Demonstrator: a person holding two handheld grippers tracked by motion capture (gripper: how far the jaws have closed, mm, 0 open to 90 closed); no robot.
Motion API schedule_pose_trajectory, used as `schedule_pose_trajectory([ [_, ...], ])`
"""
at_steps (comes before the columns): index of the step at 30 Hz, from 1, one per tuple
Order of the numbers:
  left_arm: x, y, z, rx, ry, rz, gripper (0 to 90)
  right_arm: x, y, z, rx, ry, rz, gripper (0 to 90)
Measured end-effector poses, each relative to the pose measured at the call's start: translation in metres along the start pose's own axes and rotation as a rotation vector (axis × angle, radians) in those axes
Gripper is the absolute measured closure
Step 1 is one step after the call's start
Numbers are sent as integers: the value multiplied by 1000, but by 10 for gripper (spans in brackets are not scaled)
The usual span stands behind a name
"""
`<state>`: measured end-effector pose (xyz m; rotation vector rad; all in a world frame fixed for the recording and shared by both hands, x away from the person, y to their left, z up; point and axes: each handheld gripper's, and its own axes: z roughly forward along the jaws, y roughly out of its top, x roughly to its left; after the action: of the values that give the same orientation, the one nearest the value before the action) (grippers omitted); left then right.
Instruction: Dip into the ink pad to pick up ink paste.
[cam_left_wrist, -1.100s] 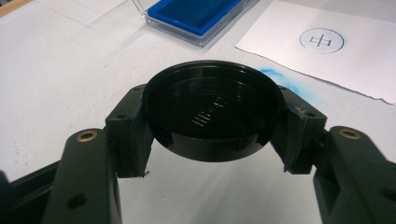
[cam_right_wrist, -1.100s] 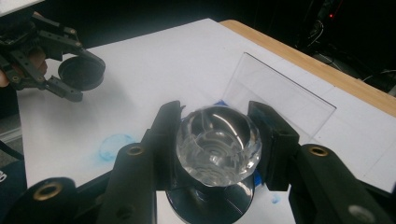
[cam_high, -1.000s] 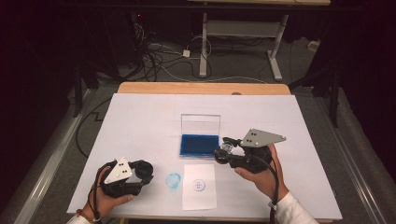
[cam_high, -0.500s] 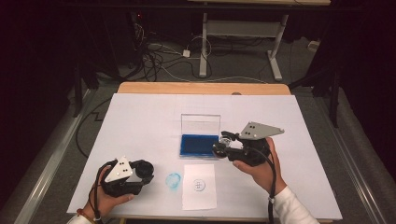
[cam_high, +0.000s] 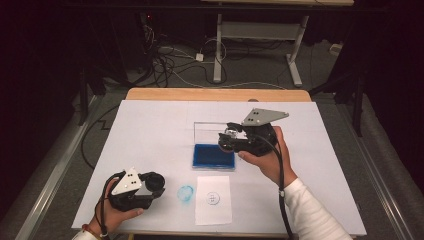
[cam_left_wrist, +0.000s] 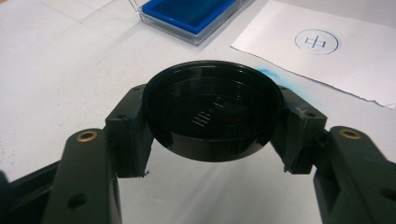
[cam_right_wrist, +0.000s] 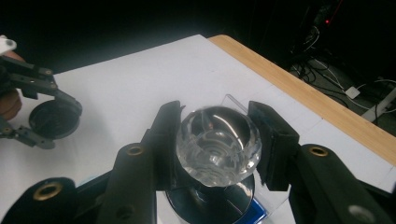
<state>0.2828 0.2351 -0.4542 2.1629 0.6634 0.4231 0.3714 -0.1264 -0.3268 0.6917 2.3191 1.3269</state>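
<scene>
My right gripper (cam_high: 229, 138) is shut on a stamp (cam_high: 230, 133) with a clear faceted knob (cam_right_wrist: 217, 144) and a shiny round base. It hangs tilted over the far right part of the blue ink pad (cam_high: 213, 156), whose clear lid (cam_high: 210, 131) stands open behind it. Near the front left, my left gripper (cam_high: 156, 184) is shut on a round black cap (cam_left_wrist: 212, 116), held just above the table. A white paper slip (cam_high: 213, 210) bearing a round blue stamp mark (cam_left_wrist: 316, 42) lies in front of the ink pad.
A blue ink smudge (cam_high: 185, 193) marks the white table cover (cam_high: 150, 130) between the left gripper and the slip. A wooden table edge (cam_high: 215, 94) runs along the back. Beyond it are cables and desk legs on a dark floor.
My right gripper has lifted the stamp and carried it away from the person, from beside the ink pad's near right corner to over the pad. The left gripper has stayed put.
</scene>
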Motion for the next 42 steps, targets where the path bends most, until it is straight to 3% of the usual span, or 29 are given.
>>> schedule_pose_trajectory([
  [9,1,0,-2,-6,1,-1,367,-4,-1,29,40,-16,2,571],
  [29,2,1,-4,-9,-3,6,367,5,-33,102,154,2,22,570],
  [30,2,1,-4,-10,-5,3,367,6,-35,106,160,3,24,570],
  [31,-1,0,-2,-31,-13,-38,367,7,-37,110,167,8,30,570],
  [32,2,1,-3,-10,-6,0,367,8,-39,113,175,7,29,570],
  [42,3,0,-1,-1,-12,6,367,7,-48,129,194,6,59,570],
])
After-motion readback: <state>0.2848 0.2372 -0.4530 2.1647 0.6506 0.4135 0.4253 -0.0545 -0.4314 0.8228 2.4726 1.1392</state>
